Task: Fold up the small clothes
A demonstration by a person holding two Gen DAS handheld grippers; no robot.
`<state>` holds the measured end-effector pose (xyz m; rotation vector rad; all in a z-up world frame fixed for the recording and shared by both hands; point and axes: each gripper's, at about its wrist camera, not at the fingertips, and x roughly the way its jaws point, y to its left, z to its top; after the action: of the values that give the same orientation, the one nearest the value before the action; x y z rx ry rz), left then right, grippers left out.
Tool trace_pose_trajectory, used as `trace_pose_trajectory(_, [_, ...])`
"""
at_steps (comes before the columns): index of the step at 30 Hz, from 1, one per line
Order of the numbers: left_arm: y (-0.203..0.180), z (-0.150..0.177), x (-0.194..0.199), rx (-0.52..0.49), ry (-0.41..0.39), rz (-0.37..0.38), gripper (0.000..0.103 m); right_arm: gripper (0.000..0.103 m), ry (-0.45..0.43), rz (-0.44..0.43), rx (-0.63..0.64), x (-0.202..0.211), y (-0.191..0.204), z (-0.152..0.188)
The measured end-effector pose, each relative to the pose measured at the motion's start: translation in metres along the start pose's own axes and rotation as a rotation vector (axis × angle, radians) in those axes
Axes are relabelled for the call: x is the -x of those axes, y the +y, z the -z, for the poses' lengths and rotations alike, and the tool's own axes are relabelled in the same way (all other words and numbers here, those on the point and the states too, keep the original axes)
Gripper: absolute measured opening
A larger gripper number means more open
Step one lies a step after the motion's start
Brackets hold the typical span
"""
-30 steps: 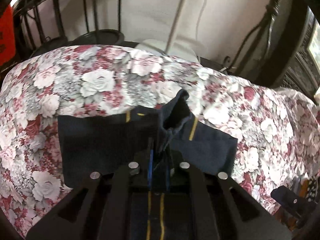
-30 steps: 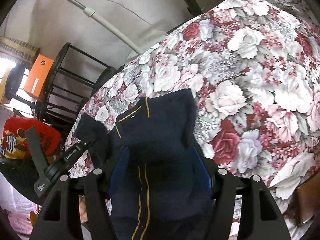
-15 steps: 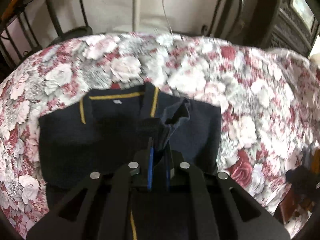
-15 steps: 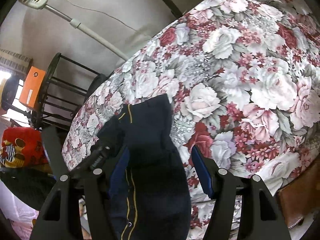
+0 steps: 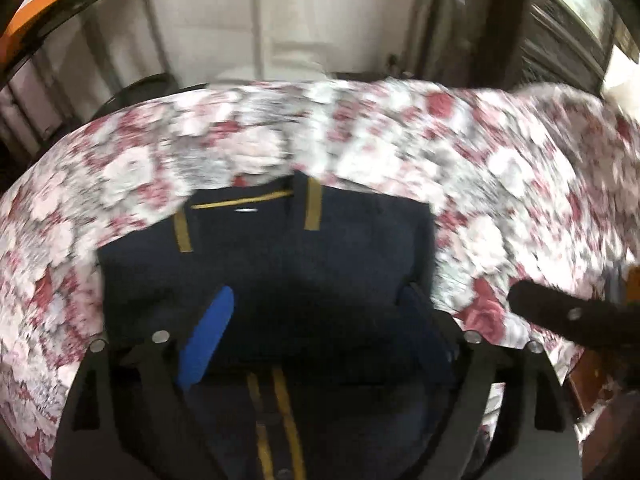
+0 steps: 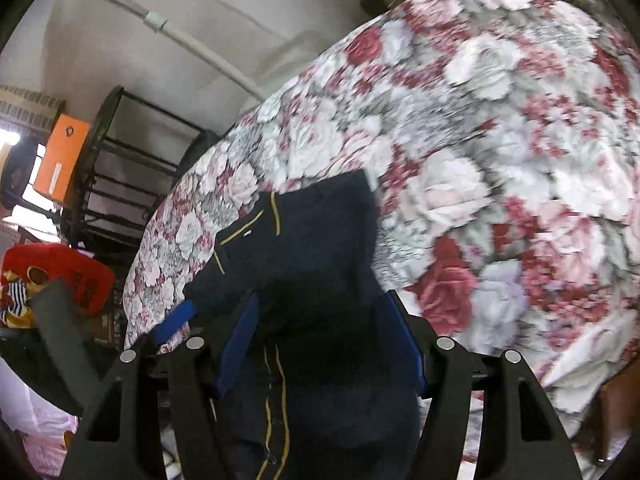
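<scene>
A small navy shirt (image 5: 304,256) with yellow collar stripes lies folded on the floral cloth, collar at the far side. My left gripper (image 5: 316,320) is open just above its near part, blue pads wide apart, holding nothing. In the right wrist view the same shirt (image 6: 320,248) lies in front of my right gripper (image 6: 324,332), which is also open over the shirt's near end. The left gripper's blue finger (image 6: 174,320) shows at the left there. The right gripper's finger (image 5: 560,316) shows at the right of the left wrist view.
The floral tablecloth (image 5: 500,168) covers a table with its edge dropping off at right (image 6: 580,376). A black metal rack (image 6: 120,184) with an orange box (image 6: 60,156) stands at the back left. A white lamp pole (image 6: 180,36) rises behind.
My left gripper has opened and let go of the shirt's sleeve, which now lies flat on the shirt. My right gripper stays open. Both views are blurred by motion.
</scene>
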<state>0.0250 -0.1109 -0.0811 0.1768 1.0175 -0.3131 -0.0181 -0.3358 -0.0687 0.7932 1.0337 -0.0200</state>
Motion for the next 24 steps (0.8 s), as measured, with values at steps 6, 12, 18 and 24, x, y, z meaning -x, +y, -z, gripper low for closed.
trace_pose_trajectory(6, [0.095,0.001,-0.007,0.214,0.068,-0.061,0.086,0.059,0.061,0.014,0.071,-0.045,0.022,0.01])
trace_pose_trajectory(12, [0.171,0.019,-0.027,0.316,0.126,-0.149,0.086,0.045,0.097,0.065,0.025,-0.089,0.01,0.007])
trace_pose_trajectory(18, [0.226,0.035,-0.045,0.352,0.157,-0.255,0.086,0.045,0.132,0.125,0.056,-0.124,0.015,0.014])
trace_pose_trajectory(24, [0.251,0.04,-0.067,0.413,0.202,-0.255,0.086,0.016,-0.013,0.176,0.235,-0.094,0.044,0.014])
